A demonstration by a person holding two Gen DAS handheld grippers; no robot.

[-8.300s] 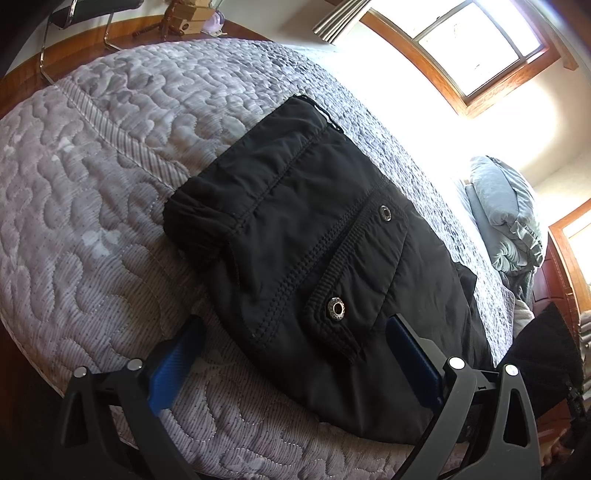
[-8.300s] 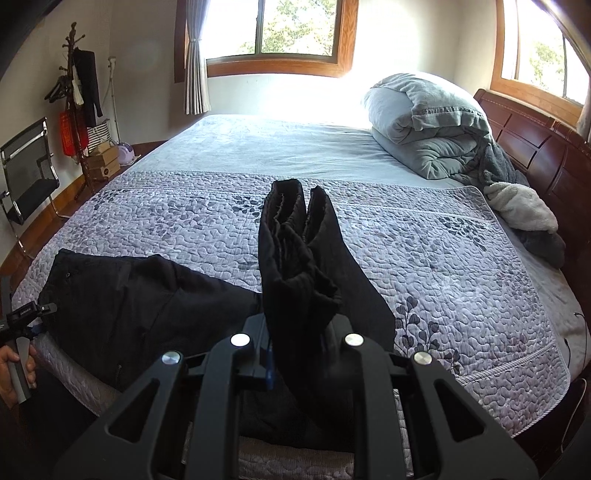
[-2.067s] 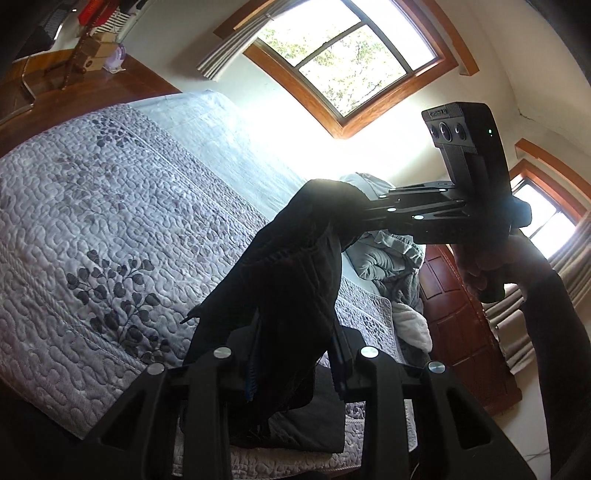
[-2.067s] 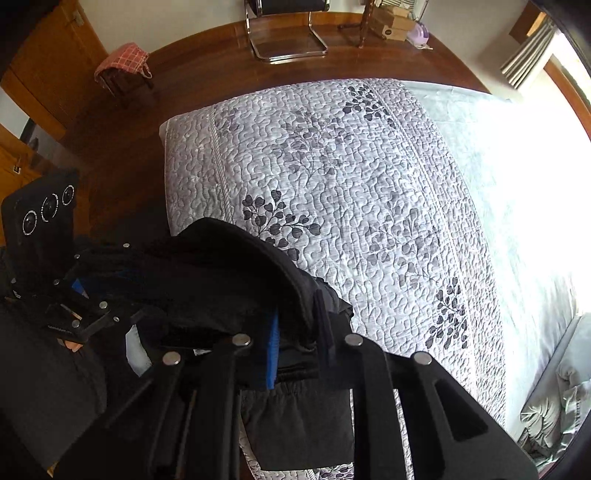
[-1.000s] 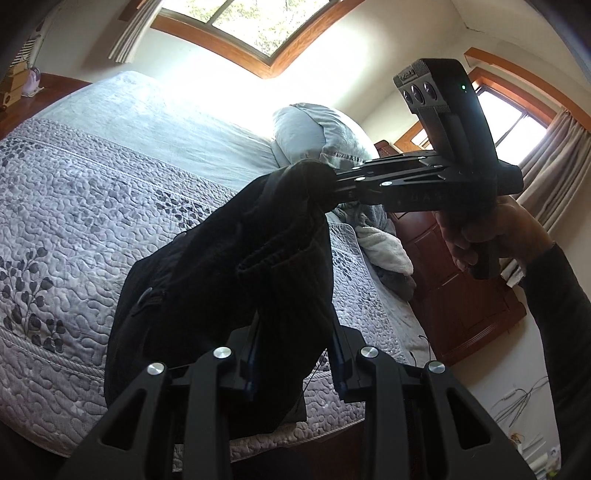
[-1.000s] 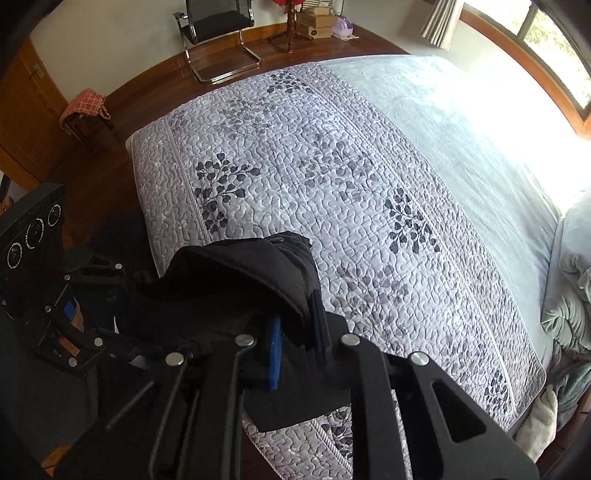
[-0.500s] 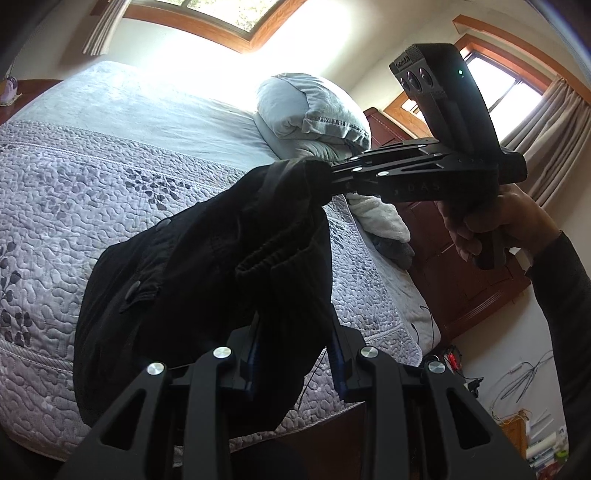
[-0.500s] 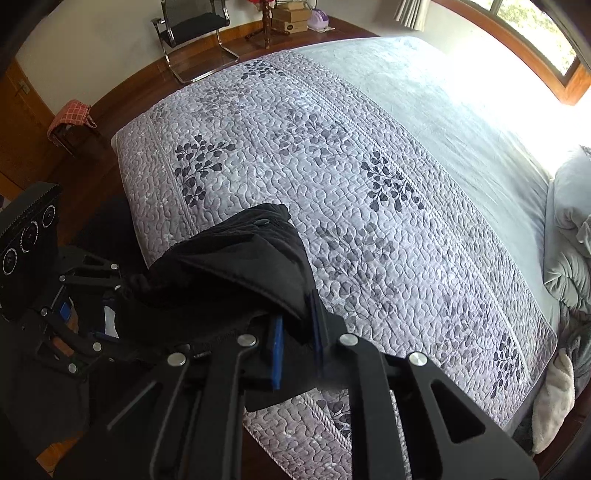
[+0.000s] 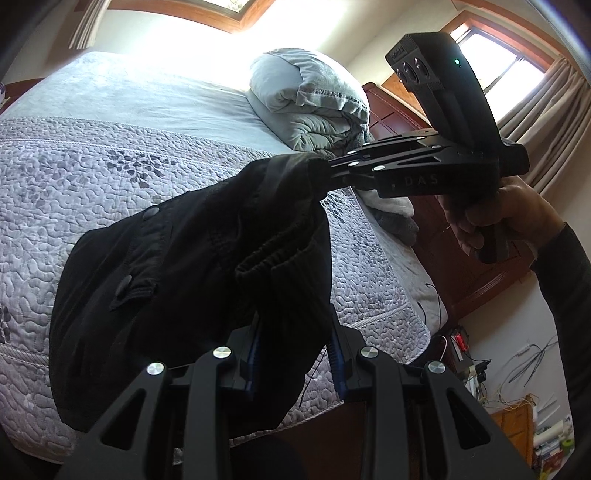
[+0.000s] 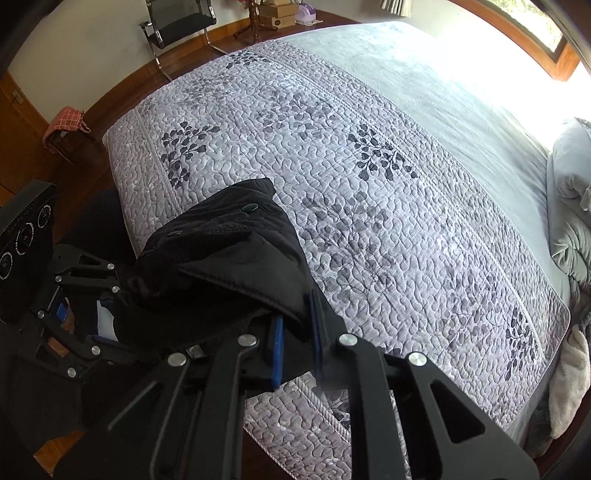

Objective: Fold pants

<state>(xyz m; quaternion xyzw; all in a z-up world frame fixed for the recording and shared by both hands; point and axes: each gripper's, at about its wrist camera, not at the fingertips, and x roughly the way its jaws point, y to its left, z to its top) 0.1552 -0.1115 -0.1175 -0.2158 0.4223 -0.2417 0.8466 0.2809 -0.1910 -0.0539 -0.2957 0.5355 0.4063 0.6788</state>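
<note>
Pants [image 9: 192, 266]: black, with snap buttons and an elastic hem showing. Bunched into a thick, multi-layer bundle and held in the air above the foot corner of the bed; no part can be seen resting on the quilt. Folds are loose and uneven, one flap hanging down on the far side.

Left gripper [image 9: 295, 343]: fingers clenched on the lower part of the bundle; cloth fills the gap between the blue pads and drapes over them.

Right gripper [image 10: 295, 332]: fingers clenched on a doubled edge of the same bundle. In the left view it comes in from the right, pinching the upper corner, a hand [image 9: 495, 218] on its grip.

Progress, as judged: the pants look already doubled over more than once, so the main folds appear made. Left to do: lay the bundle flat on the bed, square its edges, let go. The bundle is not yet tidy enough to count as finished.

Bed [image 10: 369, 177]: covered by a grey quilt with leaf print, a plain grey sheet beyond it.

Duvet [image 9: 310, 99]: grey, rolled up at the head of the bed against a wooden headboard [image 9: 391, 118].

Chair [image 10: 177, 22]: black, on the wood floor beyond the bed's far side.
</note>
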